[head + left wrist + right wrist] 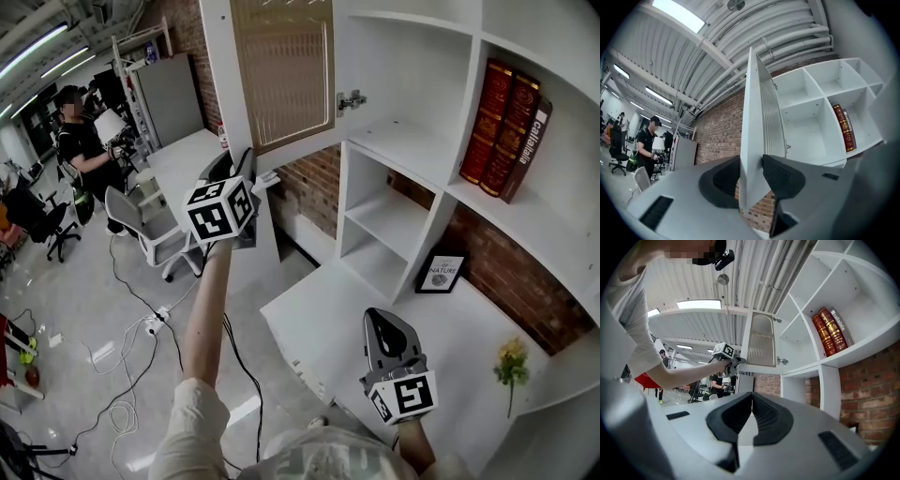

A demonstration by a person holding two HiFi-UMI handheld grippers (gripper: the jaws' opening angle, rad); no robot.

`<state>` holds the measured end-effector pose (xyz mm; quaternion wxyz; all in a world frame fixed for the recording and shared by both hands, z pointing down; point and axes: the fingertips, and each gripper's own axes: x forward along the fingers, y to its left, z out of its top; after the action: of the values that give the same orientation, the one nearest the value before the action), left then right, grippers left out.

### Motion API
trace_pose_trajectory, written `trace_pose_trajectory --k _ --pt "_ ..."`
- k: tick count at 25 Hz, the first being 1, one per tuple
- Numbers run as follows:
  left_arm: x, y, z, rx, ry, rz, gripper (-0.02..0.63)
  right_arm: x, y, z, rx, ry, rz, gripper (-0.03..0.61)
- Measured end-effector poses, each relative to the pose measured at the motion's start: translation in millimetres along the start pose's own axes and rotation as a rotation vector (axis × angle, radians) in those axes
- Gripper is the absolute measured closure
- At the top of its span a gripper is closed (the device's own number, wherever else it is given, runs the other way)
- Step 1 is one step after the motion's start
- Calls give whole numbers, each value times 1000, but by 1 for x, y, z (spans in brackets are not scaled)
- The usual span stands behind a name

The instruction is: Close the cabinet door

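Clamping door (281, 70) edge in left gripper (751, 171), right gripper (751, 401) closed and empty below door; could slip off mid-swing through loose hold, or trap jaws behind door on closing.

The white panelled cabinet door with a ribbed pane (281, 70) stands open at the upper left of the white wooden shelf unit (441, 159). Its lower corner sits between the jaws of the left gripper (752, 174), which press on it from both sides. The right gripper (382, 323), its jaws together, is lower and further right, before the bottom ledge. Three dark red hardback books (506, 127) lean in the upper right compartment. A small black-framed picture (441, 272) stands in a lower compartment, with a yellow flower (511, 361) to its right.
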<state>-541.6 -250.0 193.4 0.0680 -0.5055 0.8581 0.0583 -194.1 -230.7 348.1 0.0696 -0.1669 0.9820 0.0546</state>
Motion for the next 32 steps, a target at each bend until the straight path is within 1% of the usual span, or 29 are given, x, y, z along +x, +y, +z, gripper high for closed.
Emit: trace_pose_trajectory --k 4,7,11,15,21,27,32 --pt "-5 -9 0 15 2 -29 463 -1 -1 -3 -6 13 1 561" --pt "-17 -24 2 25 -17 -63 480 0 2 -3 -4 15 4 561" --pt "-38 -50 7 27 -46 -130 507 6 12 4 -16 0 27 561" --pt "-51 -77 9 10 -53 -200 526 8 18 7 -27 -7 38 561" --pt "-59 -94 10 -10 -68 -242 531 4 21 6 -38 3 28 561" --pt "-66 -117 11 -29 -80 -307 529 1 14 3 -38 18 -1 561" --pt "-69 -138 11 -28 -94 -366 522 -3 9 2 -38 23 -30 561"
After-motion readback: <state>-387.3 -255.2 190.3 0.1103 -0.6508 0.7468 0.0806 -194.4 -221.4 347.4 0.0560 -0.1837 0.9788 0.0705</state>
